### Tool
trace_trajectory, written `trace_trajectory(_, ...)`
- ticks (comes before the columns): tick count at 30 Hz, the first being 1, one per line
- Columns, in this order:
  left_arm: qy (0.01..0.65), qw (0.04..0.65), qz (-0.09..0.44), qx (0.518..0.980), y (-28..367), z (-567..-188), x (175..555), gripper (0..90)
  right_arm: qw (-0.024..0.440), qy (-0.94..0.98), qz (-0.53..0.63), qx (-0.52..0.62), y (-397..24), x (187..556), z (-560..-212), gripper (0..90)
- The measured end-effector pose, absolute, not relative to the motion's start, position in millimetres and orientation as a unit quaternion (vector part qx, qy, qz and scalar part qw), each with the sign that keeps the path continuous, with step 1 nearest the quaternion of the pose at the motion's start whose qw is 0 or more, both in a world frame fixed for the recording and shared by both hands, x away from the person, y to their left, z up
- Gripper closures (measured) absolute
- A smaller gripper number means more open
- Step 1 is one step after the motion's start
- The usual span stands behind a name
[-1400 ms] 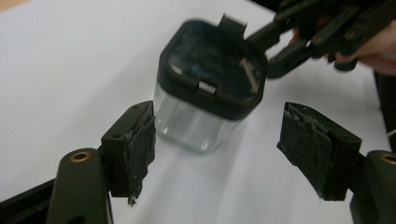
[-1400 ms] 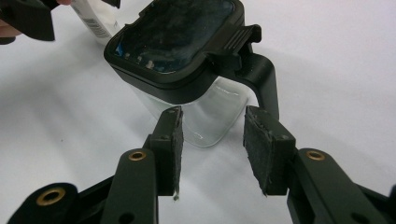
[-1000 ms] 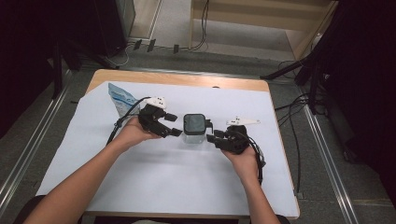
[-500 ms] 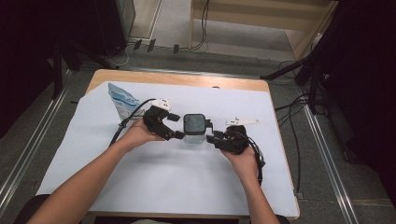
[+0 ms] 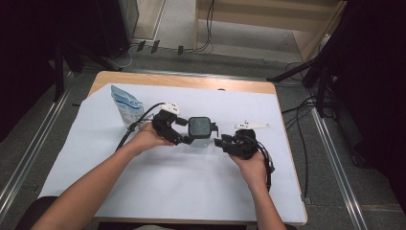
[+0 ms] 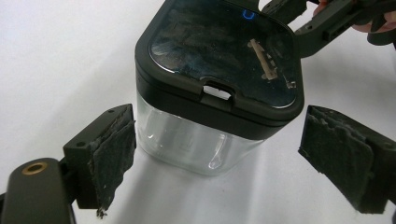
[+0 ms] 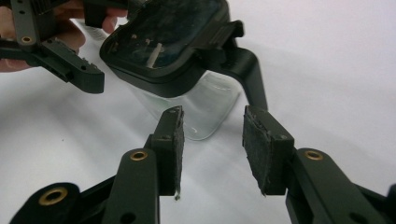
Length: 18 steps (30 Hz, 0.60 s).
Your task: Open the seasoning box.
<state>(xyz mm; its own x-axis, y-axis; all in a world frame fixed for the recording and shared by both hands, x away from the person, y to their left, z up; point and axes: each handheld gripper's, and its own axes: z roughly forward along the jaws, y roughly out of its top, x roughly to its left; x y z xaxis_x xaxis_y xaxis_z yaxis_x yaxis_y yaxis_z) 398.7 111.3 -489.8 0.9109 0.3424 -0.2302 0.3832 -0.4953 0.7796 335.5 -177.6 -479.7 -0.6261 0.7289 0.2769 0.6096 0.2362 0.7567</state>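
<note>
A clear, square-sided plastic container with a dark, glossy lid (image 5: 199,130) is shown standing upright on the white sheet covering the wooden table (image 5: 182,82), near the middle of the sheet and between the two grippers. In the left gripper view, a small blue light is seen near the far edge of the lid (image 6: 219,56), and a notch-like latch is seen at the near edge. In the right gripper view, a black handle-like arm (image 7: 246,70) is seen running down from the lid beside the clear wall.

The left gripper (image 5: 184,134) is placed against the container's left side. Its jaws have just been opening and are now spread wide, with the container's clear body lying between them. A gap is visible between each worn foam pad (image 6: 112,154) and the container wall, so nothing is gripped.

The right gripper (image 5: 221,142) is held just to the right of the container, its jaws partly open and empty. In the right gripper view, its pads (image 7: 173,149) are seen just short of the container's lower corner, though contact cannot be ruled out from the high view.

A blue and white plastic packet (image 5: 125,105) lies on the sheet at the far left, well apart from the container.
</note>
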Motion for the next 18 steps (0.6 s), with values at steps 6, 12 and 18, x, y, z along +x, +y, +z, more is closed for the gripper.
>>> trace_trajectory(6,0.205,0.463,-0.016,0.862,108,-491,400,14.4,0.078,0.778,0.443,0.439,-184,339,-481,63.7)
trace_trajectory(12,0.209,0.465,-0.016,0.86,106,-494,402,15.2,0.079,0.774,0.44,0.449,-184,344,-483,72.0)
trace_trajectory(18,0.198,0.456,-0.011,0.868,98,-490,405,13.8,0.074,0.777,0.435,0.448,-181,346,-485,72.1)
